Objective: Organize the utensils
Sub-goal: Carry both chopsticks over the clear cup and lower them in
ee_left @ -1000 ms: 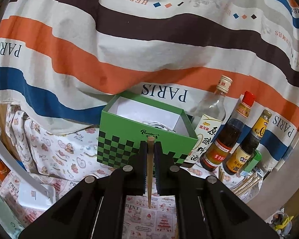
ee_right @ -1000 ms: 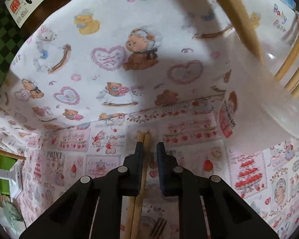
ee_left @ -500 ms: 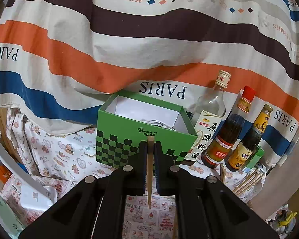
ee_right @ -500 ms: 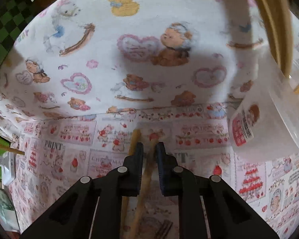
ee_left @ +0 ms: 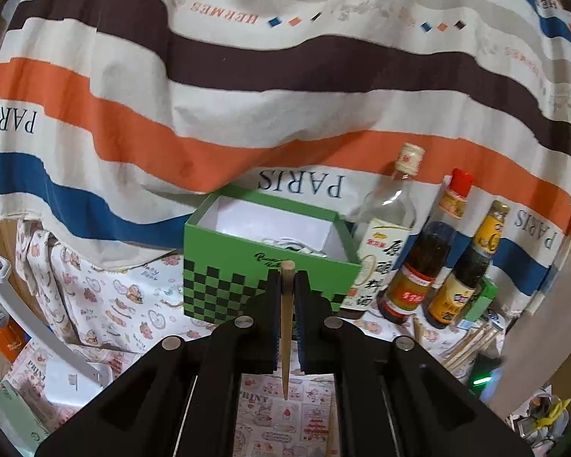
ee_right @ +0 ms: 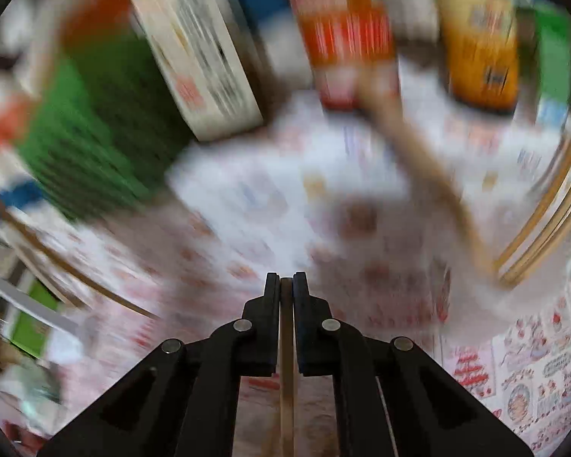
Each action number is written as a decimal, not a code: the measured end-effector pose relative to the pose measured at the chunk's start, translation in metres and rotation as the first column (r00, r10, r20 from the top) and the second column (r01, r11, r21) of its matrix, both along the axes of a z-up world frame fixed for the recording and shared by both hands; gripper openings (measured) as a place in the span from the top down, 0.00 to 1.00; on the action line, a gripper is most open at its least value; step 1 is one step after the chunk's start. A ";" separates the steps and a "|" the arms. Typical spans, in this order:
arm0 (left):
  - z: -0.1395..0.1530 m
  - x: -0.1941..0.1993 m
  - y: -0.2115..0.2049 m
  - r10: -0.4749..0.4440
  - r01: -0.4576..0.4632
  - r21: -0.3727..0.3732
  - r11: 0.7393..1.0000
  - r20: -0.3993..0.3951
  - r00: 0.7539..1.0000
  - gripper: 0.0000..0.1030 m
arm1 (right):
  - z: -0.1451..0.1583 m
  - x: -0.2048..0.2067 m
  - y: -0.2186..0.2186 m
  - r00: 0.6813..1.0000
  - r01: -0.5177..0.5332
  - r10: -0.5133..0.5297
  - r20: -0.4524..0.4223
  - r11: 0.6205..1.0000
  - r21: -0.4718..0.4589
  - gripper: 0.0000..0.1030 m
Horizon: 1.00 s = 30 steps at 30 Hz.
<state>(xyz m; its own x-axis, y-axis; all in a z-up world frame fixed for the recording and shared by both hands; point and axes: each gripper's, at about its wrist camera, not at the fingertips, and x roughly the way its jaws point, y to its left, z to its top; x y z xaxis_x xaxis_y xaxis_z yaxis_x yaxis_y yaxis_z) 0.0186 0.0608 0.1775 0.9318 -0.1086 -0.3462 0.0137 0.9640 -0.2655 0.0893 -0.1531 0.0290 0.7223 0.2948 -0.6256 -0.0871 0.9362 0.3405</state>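
two chopsticks are being held at this moment, one in each gripper. the left gripper is being kept clenched on a wooden chopstick, which is being held along the jaws with its blunt end poking just past the fingertips and its pointed end hanging back over the printed tablecloth. beyond it, a green checkered box is being seen standing open at the back of the bench, with three bottles lined up just beside it on the right and a striped cloth draped behind. more chopsticks are being shown bundled near the right edge. the right gripper is likewise being kept clenched on a second chopstick, pinned between the pads; that view is being heavily blurred, so little else is being made out.
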 end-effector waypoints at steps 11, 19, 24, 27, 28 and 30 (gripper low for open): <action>0.016 -0.028 -0.029 -0.135 0.143 -0.052 0.988 0.142 0.981 0.94 | 0.140 -0.107 -0.066 0.862 0.127 -0.122 0.492 0.992 0.025 0.93; 0.012 -0.024 -0.070 -0.196 0.213 -0.102 0.972 0.152 0.969 0.95 | 0.162 -0.117 -0.135 0.800 0.264 -0.294 0.522 0.955 0.132 0.93; 0.021 -0.018 -0.092 -0.214 0.246 -0.164 0.955 0.190 0.958 0.95 | 0.155 -0.121 -0.173 0.740 0.377 -0.439 0.509 0.898 0.226 0.93; 0.023 -0.007 -0.112 -0.217 0.250 -0.164 0.954 0.195 0.956 0.95 | 0.151 -0.121 -0.191 0.727 0.395 -0.473 0.497 0.881 0.261 0.93; 0.022 -0.003 -0.118 -0.222 0.255 -0.169 0.952 0.192 0.956 0.95 | 0.149 -0.121 -0.197 0.719 0.406 -0.487 0.496 0.873 0.270 0.93; 0.019 0.003 -0.127 -0.237 0.270 -0.184 0.945 0.184 0.954 0.95 | 0.146 -0.121 -0.204 0.703 0.421 -0.508 0.497 0.861 0.285 0.93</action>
